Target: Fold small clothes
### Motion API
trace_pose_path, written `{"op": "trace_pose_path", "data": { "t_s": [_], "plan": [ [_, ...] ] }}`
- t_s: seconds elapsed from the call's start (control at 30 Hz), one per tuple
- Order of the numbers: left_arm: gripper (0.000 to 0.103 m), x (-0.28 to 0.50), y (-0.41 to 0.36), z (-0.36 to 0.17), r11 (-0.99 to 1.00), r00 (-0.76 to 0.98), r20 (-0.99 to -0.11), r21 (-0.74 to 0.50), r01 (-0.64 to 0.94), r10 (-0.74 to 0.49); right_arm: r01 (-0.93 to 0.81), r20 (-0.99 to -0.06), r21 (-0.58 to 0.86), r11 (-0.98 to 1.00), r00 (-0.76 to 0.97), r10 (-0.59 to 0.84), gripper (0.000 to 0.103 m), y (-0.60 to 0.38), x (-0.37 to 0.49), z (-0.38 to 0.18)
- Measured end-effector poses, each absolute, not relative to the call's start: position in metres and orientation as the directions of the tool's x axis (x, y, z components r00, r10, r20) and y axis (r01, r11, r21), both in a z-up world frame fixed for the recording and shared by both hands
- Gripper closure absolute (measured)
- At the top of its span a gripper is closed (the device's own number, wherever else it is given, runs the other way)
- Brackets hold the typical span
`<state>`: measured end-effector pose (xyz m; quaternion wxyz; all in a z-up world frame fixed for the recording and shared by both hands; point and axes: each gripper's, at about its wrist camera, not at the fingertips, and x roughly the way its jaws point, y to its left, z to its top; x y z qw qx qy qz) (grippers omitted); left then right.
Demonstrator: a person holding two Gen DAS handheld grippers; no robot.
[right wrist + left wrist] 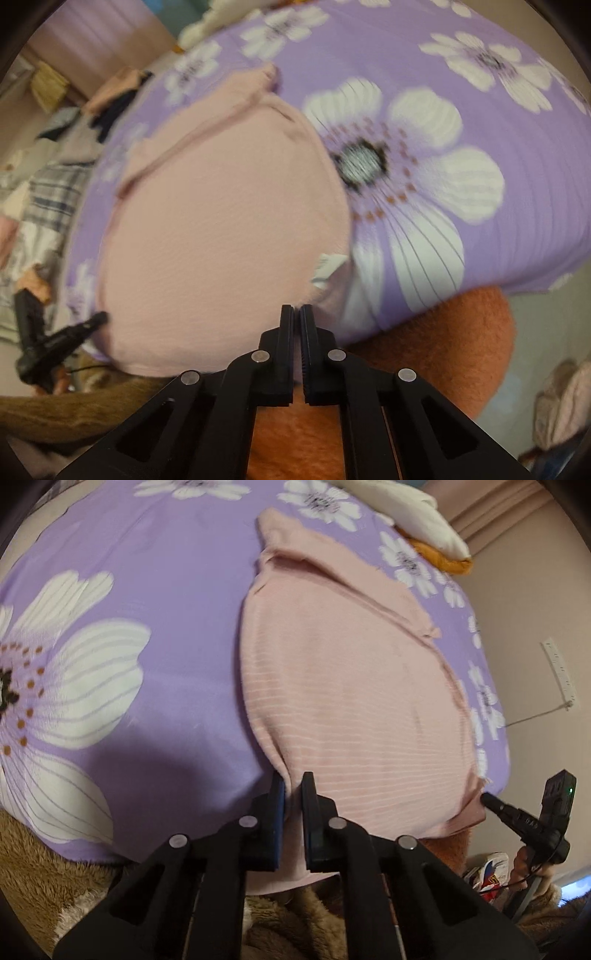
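A small pink ribbed garment (351,686) lies on a purple flowered sheet (166,602). My left gripper (293,786) is shut on the garment's near left corner, with pink cloth pinched between its pads. In the right wrist view the same garment (221,229) fills the middle, with a white label (327,267) at its near right edge. My right gripper (295,312) is shut on the garment's near right edge, with pink cloth between the fingers. The right gripper also shows in the left wrist view (491,801) at the garment's right corner.
A brown fleece blanket (44,878) and an orange one (443,354) lie under the sheet's near edge. White and orange cloth (424,520) sits at the far right of the bed. Piled clothes (44,206) lie left of the bed; the sheet (480,184) extends right.
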<state>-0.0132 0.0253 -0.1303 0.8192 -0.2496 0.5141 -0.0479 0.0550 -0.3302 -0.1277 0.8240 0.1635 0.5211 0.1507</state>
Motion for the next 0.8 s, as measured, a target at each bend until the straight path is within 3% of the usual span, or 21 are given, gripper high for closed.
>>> {"op": "trace_pose_path", "data": {
  "t_s": [0.23,0.4,0.8],
  "plan": [
    [0.096,0.009,0.036,-0.092,0.835,0.552,-0.737,-0.536,-0.124,-0.391,-0.180,-0.677,0.517,0.837,0.512,0.529,0.101,-0.336,0.089,-0.085],
    [0.096,0.041,0.037,-0.083,0.848,0.571,-0.736,-0.516,-0.125,-0.364,-0.185,-0.640,0.505,0.843,0.575,0.510,0.101,-0.333,0.121,-0.079],
    [0.095,0.098,0.032,-0.110,0.894,0.490,-0.816,-0.424,-0.146,-0.307,-0.127,-0.778,0.470,0.873,0.407,0.478,0.099,-0.333,0.116,-0.122]
  ]
}}
